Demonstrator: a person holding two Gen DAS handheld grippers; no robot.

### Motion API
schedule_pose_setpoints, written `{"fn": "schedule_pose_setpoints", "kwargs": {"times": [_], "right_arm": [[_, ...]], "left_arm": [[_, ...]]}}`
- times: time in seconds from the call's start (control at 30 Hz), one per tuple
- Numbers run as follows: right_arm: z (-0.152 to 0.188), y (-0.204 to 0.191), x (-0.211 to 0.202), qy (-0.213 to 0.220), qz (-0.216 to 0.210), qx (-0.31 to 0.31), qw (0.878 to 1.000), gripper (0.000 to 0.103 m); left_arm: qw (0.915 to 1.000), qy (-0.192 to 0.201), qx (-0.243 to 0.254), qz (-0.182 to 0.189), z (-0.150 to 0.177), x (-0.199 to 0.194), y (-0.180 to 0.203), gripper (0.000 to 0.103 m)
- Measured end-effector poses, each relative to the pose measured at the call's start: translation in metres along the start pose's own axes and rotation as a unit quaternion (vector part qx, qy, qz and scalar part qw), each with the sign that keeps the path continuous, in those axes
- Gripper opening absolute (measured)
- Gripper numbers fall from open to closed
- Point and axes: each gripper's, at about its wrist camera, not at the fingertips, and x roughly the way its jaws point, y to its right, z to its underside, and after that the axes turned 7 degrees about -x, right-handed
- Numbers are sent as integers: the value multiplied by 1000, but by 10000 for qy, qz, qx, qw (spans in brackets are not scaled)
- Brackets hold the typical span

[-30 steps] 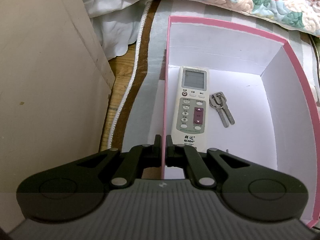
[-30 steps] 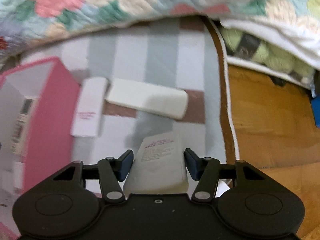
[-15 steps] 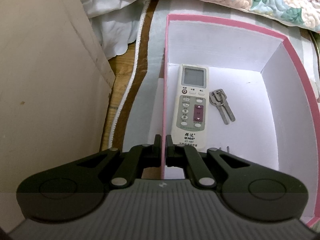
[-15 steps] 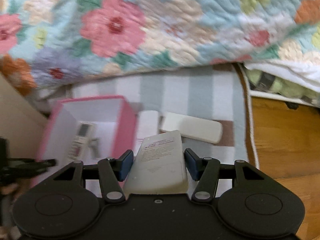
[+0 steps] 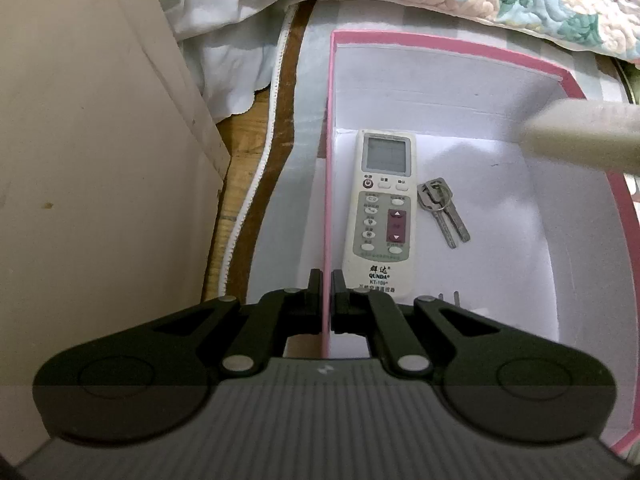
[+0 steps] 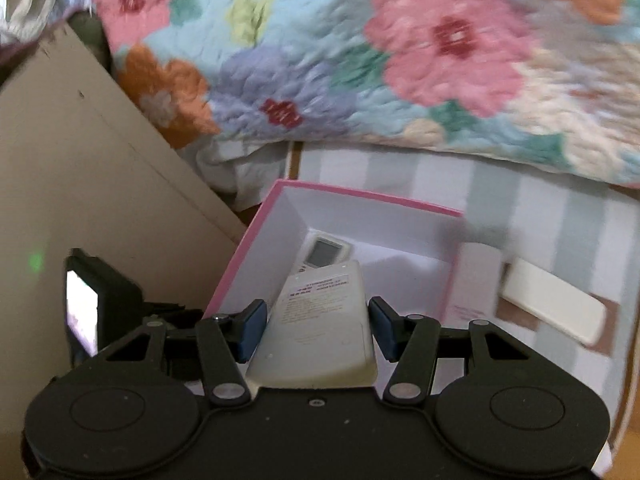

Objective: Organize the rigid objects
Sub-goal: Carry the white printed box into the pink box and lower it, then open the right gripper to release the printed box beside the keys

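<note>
Left gripper (image 5: pixel 327 280) pinches the box (image 5: pixel 440 40) wall; right gripper (image 6: pixel 316 322) holds a remote (image 6: pixel 320 328), best lowered flat beside the keys (image 5: pixel 440 210).

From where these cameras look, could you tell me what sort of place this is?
Most likely a bedroom floor at home: a floral quilt hangs over a striped rug on wooden flooring. A pink box holding a remote and keys sits on the rug.
</note>
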Motion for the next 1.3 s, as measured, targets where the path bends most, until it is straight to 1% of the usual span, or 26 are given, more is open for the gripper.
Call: {"fn": "schedule_pose_setpoints", "kwargs": {"times": [0.07,0.17,0.2,0.3,0.47,0.6,0.7,0.77,0.97,1.07,1.2,1.3], "right_arm": [[-4,-4,21,-25,-21,-175,9998,61],[-8,-9,50,-32,67,-550,9985,61],[-8,-10,57,-44,157,-701,9974,61],[-7,-10,72,-76,717,-909,9932,61],[2,-3,92,-264,898,-933,9912,61],[3,2,102,-230,816,-889,9924,61],[1,9,108,-265,744,-682,9945,61],[1,14,115,-366,684,-608,9951,61],[2,13,129,-609,850,-678,9922,61],[3,17,135,-731,844,-562,9922,61],[2,19,121,-540,708,-411,9952,62],[2,18,97,-336,610,-382,9968,62]], "left_arm": [[10000,6,1,0,0,0,0,3],[10000,13,-5,6,0,0,0,3],[10000,17,-1,4,1,0,0,3],[10000,27,7,-8,2,-1,0,3],[10000,12,-2,13,1,-1,-1,3],[10000,0,-39,32,-1,0,-3,3],[10000,11,9,0,1,0,-2,3],[10000,-4,11,-20,2,1,-1,3],[10000,-6,24,-38,1,2,-1,3],[10000,22,62,-59,2,2,0,3],[10000,18,36,-57,2,1,-1,3],[10000,19,37,-66,2,1,0,3]]}}
